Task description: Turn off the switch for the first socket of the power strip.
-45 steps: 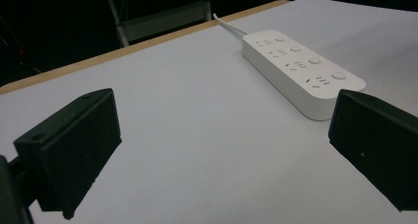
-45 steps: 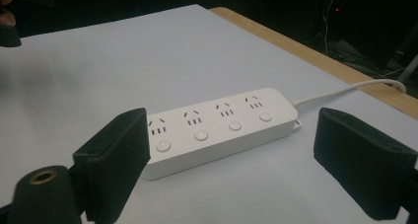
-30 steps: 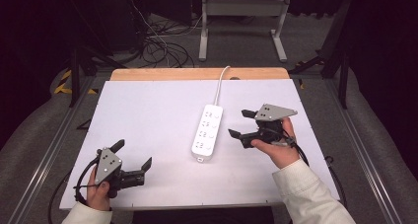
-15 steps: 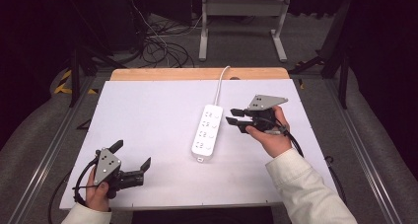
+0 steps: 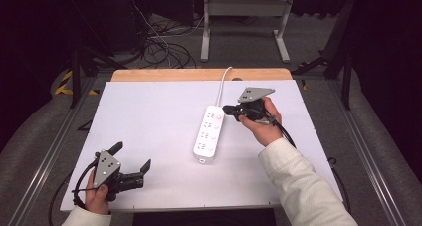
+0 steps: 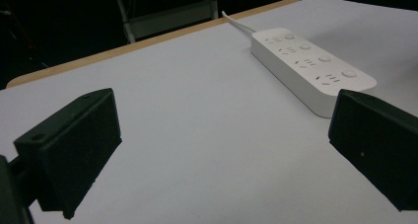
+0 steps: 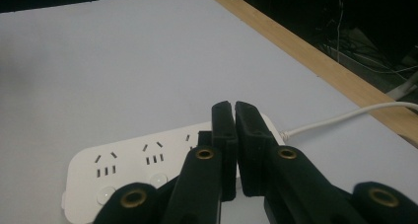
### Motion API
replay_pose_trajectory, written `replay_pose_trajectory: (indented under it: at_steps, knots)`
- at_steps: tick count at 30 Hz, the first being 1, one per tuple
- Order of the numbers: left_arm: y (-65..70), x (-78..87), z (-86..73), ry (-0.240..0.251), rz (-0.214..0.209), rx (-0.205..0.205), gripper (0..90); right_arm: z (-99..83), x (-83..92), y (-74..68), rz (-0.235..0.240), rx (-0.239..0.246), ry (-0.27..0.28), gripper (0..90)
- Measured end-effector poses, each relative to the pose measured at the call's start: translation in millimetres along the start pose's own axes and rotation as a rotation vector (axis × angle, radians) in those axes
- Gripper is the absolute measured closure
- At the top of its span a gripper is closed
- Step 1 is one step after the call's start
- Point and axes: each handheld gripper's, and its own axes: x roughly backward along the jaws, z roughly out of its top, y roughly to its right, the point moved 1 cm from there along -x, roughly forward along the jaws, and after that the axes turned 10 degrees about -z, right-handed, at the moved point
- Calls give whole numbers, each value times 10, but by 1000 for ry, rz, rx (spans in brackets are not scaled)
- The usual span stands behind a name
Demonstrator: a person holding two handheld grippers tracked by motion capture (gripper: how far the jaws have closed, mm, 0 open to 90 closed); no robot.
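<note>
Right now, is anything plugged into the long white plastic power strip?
No: every socket on the long white plastic power strip shows bare in the left gripper view.

Smooth white plastic power strip (image 5: 210, 132) — on a matt white sheet (image 5: 149, 116) edged with pale wood.

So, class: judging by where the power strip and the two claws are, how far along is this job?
Done: the right claw has just closed with nothing between its jaws, at the cable end of the power strip. In hand: its tip is beside the end switch, probably to press it. Left: whether it touches is unclear; the other switches wait, and the left claw rests open.
</note>
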Motion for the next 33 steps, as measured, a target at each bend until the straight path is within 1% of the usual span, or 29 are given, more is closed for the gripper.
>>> replay_pose_trajectory:
  at_steps: [1,2,4,5,6,7,9,10,11,13,14,15,20,24,28,29,30,33]
  knots:
    - [1,0,0,0,0,1,0,0,0,0,0,0,0,882]
    - [0,2,0,1,-1,1,0,2,-49,3,7,5,-13,890]
    - [-2,5,0,0,-4,0,0,4,-71,5,4,10,-21,900]
    - [-1,3,0,2,-4,1,0,3,-105,14,-19,6,-40,900]
    - [0,2,0,2,-4,1,0,3,-105,14,-19,6,-40,900]
    - [0,2,0,2,-4,0,0,3,-122,18,-27,-4,-41,900]
    - [-1,2,1,0,-4,-2,0,0,-187,35,-21,-31,-50,900]
    - [0,1,1,2,-4,-1,0,0,-187,35,-21,-31,-50,900]
    - [-1,1,0,2,-4,-1,0,-2,-211,35,-19,-42,-53,900]
    - [-4,2,0,0,-5,-1,0,-12,-281,48,-21,-44,-57,900]
    - [-4,2,-1,-1,-5,-2,0,-12,-281,48,-21,-44,-57,900]
    - [-5,2,-1,-1,-5,-2,0,-26,-326,62,-16,-60,-61,900]
    - [-7,4,-2,0,-7,-2,0,-53,-407,92,-7,-79,-80,900]
    - [-8,-2,-3,0,-6,-1,0,-68,-451,101,-11,-75,-96,900]
    - [-8,0,-3,-2,-6,-3,0,-98,-529,103,-13,-60,-119,900]
    - [-8,-1,-3,-2,-7,-3,0,-115,-571,98,-11,-51,-135,900]
    - [-7,-1,-3,-3,-7,-4,0,-115,-571,98,-11,-51,-135,900]
    - [-8,-2,-3,-3,-7,-4,0,-135,-645,83,-12,-39,-162,900]
